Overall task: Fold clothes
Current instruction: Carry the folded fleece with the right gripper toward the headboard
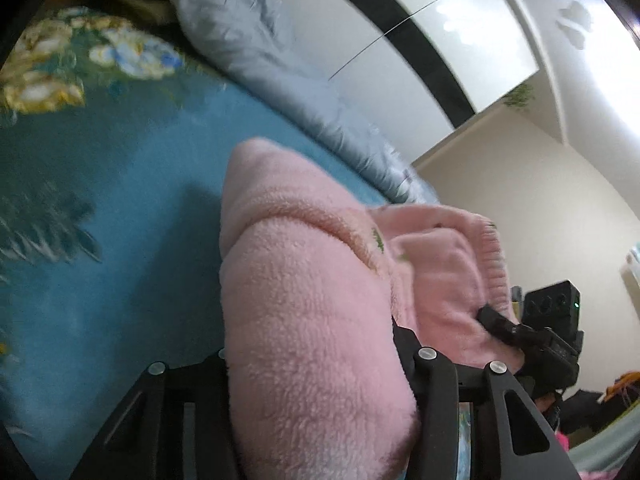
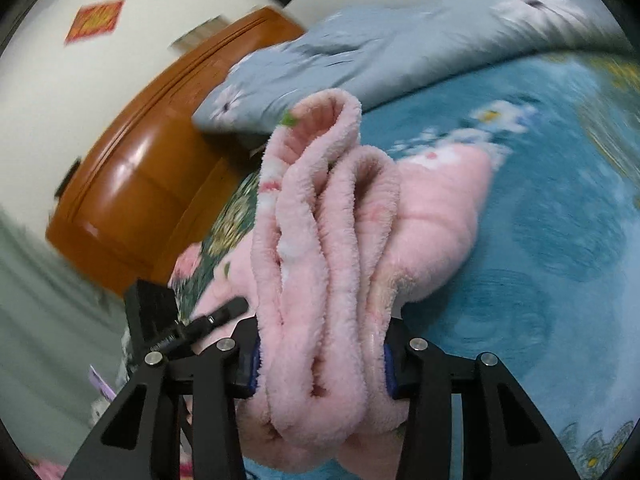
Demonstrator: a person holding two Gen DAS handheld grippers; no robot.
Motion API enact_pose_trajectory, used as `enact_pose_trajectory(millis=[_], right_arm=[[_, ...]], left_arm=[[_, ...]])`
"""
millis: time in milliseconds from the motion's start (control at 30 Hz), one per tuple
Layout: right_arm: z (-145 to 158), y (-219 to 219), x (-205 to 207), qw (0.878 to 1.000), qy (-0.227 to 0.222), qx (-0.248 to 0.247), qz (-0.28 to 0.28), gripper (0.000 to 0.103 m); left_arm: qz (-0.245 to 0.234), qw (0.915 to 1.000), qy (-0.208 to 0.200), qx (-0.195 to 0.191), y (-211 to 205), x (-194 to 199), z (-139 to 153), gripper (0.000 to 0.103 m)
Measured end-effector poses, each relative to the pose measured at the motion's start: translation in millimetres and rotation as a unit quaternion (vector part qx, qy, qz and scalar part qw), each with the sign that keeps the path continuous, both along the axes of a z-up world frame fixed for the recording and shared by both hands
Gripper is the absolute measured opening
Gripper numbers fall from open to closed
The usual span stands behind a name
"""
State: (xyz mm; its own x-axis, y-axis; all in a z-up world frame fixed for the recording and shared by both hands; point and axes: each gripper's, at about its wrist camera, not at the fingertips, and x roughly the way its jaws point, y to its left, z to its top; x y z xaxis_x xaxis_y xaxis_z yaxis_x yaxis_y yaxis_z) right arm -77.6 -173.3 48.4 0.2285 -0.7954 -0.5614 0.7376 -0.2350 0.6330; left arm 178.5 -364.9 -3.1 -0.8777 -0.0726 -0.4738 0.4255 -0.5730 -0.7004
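Judging progress: both the left gripper (image 1: 320,360) and right gripper (image 2: 320,368) have their jaws clamped on the bunched pink fleece garment (image 2: 332,240), lifted above the bed (image 2: 560,260); folding looks barely started.

One pink fleece garment (image 2: 320,280) shows, bunched into three thick folds in the right wrist view. Two grippers appear: the left gripper (image 1: 320,360) and the right gripper (image 2: 320,368), each seen small in the other's view, at four o'clock and at eight o'clock. One blue floral bedspread (image 1: 120,200) lies beneath. One pale blue quilt (image 2: 360,52) sits toward twelve o'clock. One wooden headboard (image 2: 140,184) stands at nine o'clock. One red paper square (image 2: 94,20) hangs at eleven o'clock.
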Motion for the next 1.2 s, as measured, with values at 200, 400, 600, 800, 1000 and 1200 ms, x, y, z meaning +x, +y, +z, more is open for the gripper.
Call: enact_pose_trajectory(millis=[200,400,600,800,1000,1200], right_arm=[[6,-60,45,0.999,0.009,-0.006,0.051,0.045],[-6,-155,83,0.995,-0.002,-0.014,0.100,0.045],[-35,-261,105,0.994,-0.041,-0.005,0.101,0.045],[-71,-309,127,0.990,-0.078,0.000,0.113,0.045],[-119,-295,126,0.986,-0.103,0.044,0.122,0.047],[-101,-285,125,0.987,-0.050,0.077,0.131,0.048]], left_arm=[[0.023,0.9986,-0.018,-0.044,-45,54,23,0.049],[0.055,0.9926,-0.067,-0.085,-111,116,46,0.049],[0.108,0.9880,-0.078,-0.078,-210,161,48,0.049],[0.138,0.9821,-0.114,-0.058,-265,193,29,0.050],[0.175,0.9691,-0.167,0.050,-284,216,-21,0.061],[0.160,0.9739,-0.157,0.034,-269,216,-13,0.070]])
